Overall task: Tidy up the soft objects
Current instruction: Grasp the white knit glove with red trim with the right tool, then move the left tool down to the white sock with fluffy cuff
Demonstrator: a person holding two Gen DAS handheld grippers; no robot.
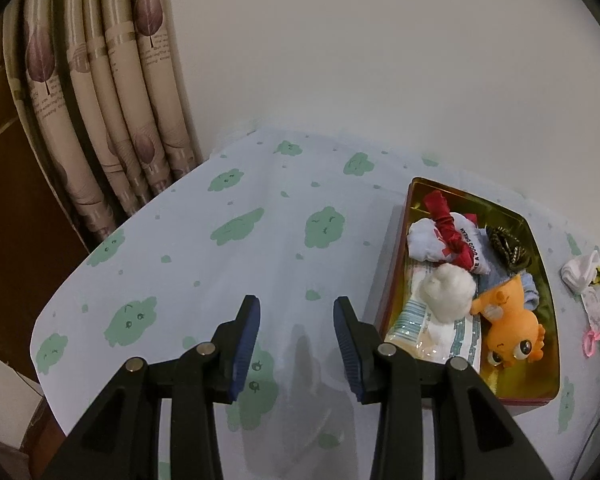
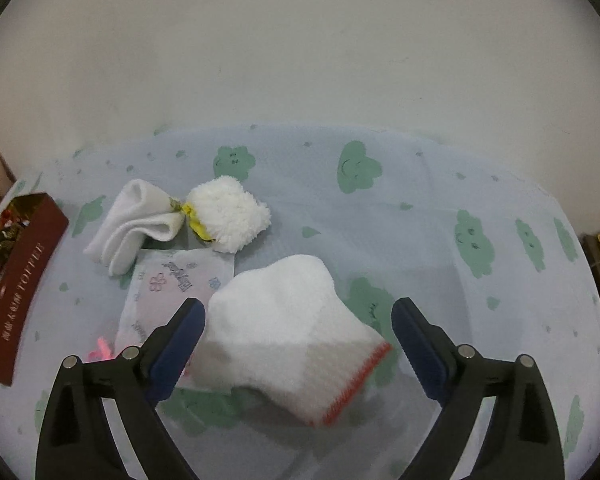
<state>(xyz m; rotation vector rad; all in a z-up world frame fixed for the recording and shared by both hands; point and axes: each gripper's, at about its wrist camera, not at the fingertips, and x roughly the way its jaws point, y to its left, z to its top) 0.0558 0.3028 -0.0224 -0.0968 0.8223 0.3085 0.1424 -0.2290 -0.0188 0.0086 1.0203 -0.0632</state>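
Soft objects fill the tin (image 1: pixel 538 240) at 3 o'clock in the left wrist view: orange plush (image 1: pixel 510 322), cotton ball (image 1: pixel 446 294), red cloth (image 1: pixel 448 226). Left gripper (image 1: pixel 296 344) half open, empty, over the tablecloth (image 1: pixel 220 280). Right wrist view: right gripper (image 2: pixel 298 340) wide (nothing pinched), white sock (image 2: pixel 288 332) lying loose between the jaws; fluffy sock (image 2: pixel 230 212) at 11 o'clock.

Open-jawed left gripper (image 1: pixel 296 316) beside filled tin (image 1: pixel 540 240)
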